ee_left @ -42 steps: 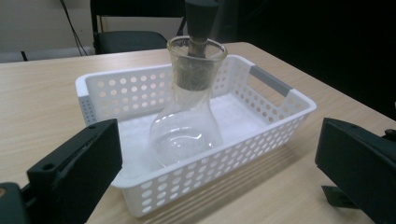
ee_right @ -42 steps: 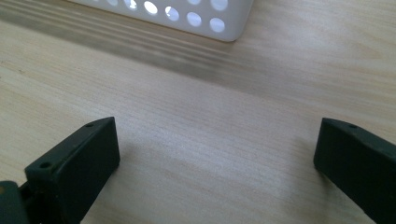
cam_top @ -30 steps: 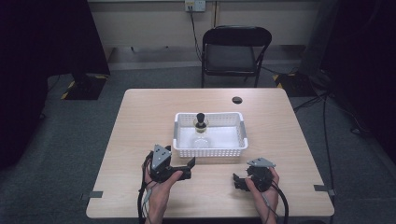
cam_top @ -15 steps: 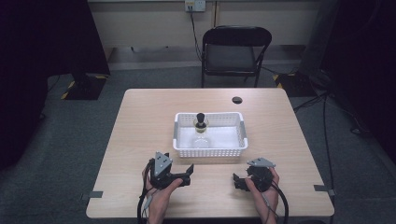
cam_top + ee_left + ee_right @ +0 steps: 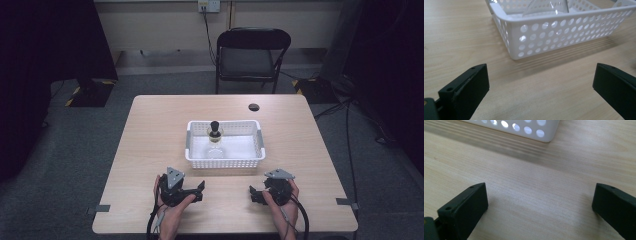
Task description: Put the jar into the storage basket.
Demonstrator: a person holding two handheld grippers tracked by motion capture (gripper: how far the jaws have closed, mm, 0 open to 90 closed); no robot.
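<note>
A white perforated basket [image 5: 224, 162] stands at the middle of the wooden table [image 5: 150, 135]. Inside it is a clear glass holding a black-topped object [image 5: 215, 131], and in front of that a second clear glass [image 5: 216, 151]. My left gripper [image 5: 200, 190] lies open on the table in front of the basket's left half. In the left gripper view its jaws [image 5: 540, 75] stand wide apart, facing the basket's corner [image 5: 559, 37] and a clear glass [image 5: 546, 6]. My right gripper [image 5: 252, 194] is open near the front edge, with bare wood between its jaws [image 5: 539, 195] and the basket's corner [image 5: 534, 130] ahead.
A small black round thing [image 5: 254, 107] sits on the table behind the basket to the right. A black folding chair [image 5: 252, 55] stands beyond the far edge. Cables trail over the floor at the right [image 5: 350, 115].
My left gripper has drawn back a little toward the table's front edge. The right gripper and the basket have stayed in place.
</note>
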